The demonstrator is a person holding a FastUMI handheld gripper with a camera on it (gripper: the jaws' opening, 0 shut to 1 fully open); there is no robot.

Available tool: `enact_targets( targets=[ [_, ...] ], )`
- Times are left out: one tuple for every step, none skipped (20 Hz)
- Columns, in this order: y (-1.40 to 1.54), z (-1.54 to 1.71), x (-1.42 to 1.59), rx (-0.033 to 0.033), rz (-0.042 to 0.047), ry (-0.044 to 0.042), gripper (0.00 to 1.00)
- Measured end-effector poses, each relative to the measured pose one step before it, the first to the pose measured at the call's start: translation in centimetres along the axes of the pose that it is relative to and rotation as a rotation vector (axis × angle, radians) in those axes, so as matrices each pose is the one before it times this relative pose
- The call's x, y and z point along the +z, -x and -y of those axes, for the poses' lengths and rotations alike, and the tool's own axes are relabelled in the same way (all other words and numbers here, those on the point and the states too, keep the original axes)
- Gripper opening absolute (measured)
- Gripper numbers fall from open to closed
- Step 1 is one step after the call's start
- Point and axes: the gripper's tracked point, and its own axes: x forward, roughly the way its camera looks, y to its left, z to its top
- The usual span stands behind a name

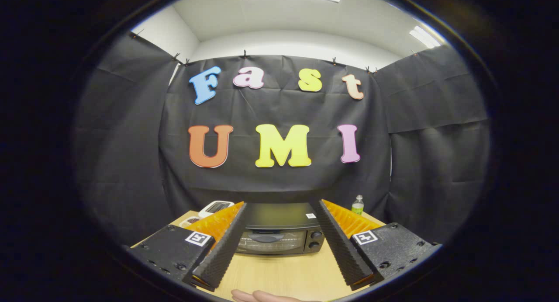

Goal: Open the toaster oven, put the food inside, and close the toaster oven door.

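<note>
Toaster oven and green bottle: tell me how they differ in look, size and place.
The toaster oven is a wide, low black box; the green bottle is slim, upright and pale green with a white cap. The toaster oven looks far larger than the bottle. The toaster oven shows in the gap between the open gripper fingers with its door shut; the bottle stands past the right finger, behind the oven's corner. Both rest on the wooden table.

At one o'clock on the light wooden table (279, 273) we see a small green-labelled plastic bottle (357, 204); at eleven o'clock sits a white device with a dark screen (215, 207).
</note>
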Motion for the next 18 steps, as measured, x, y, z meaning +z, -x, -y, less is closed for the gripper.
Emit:
enact_targets(
  targets=[
    [-0.203, 0.064, -0.145, -0.00344, 0.00064, -0.00349, 1.00],
    [-0.284, 0.004, -0.254, -0.00026, -0.00186, -0.00427, 1.00],
    [-0.363, -0.186, -0.507, 0.00206, -0.00351, -0.00556, 1.00],
    [-0.516, -0.066, -0.481, -0.00123, -0.00927, -0.00270, 1.00],
    [-0.590, -0.129, -0.566, 0.00377, -0.00932, 0.00044, 1.00],
    [-0.676, -0.314, -0.616, 0.01210, -0.01378, 0.00631, 1.00],
    [-0.834, -0.122, -0.659, 0.00203, -0.01352, 0.00238, 1.00],
    [-1.001, 0.224, -0.603, -0.00834, -0.01274, 0.00464, 1.00],
    [-0.934, 0.138, -0.617, -0.00589, -0.01012, 0.00638, 1.00],
    [-0.955, -0.166, -0.734, 0.00122, -0.01820, 0.00691, 1.00],
    [-0.969, -0.356, -0.971, 0.01050, -0.02182, 0.00477, 1.00],
    [-0.991, -0.363, -0.789, 0.01231, -0.01790, -0.00297, 1.00],
    [-0.962, -0.053, -0.787, 0.00758, -0.01580, -0.00562, 1.00],
    [-1.015, 0.025, -0.696, 0.00128, -0.01384, -0.00602, 1.00],
    [-0.934, 0.038, -0.660, 0.00018, -0.01040, -0.00711, 1.00],
    [-1.036, -0.047, -0.678, -0.00117, -0.01524, -0.00845, 1.00],
    [-1.220, -0.122, -0.920, -0.00003, -0.02105, -0.00893, 1.00],
    [-1.177, -0.160, -0.783, 0.00025, -0.01896, -0.00796, 1.00]
  ],
)
